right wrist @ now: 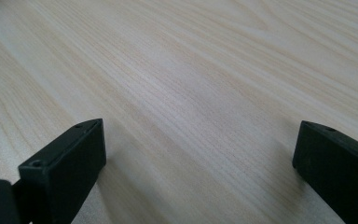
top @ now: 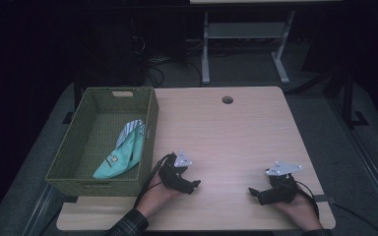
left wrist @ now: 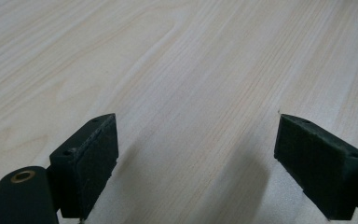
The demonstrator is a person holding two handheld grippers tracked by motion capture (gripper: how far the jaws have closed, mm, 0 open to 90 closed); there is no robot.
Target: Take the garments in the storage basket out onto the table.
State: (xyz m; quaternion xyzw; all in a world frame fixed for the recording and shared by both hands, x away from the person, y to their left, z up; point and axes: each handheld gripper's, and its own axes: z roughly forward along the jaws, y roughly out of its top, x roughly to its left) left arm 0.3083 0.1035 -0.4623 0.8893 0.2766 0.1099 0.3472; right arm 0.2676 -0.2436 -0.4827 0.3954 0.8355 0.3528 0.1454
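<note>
High view: left gripper [top: 195,185] and right gripper [top: 252,191] rest wide apart-jawed, empty, on the table [top: 226,132].

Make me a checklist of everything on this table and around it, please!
Surface: light wooden table with a round hole near the far edge.
Job's things: green woven basket at the table's left, holding a teal cloth and a striped cloth.
Clutter: nothing seen.
Grippers: left gripper and right gripper low over bare wood, jaws open, nothing between them.
Cables: one trails from each gripper; more lie on the floor behind.
Surroundings: dark room, grey table legs beyond.
</note>
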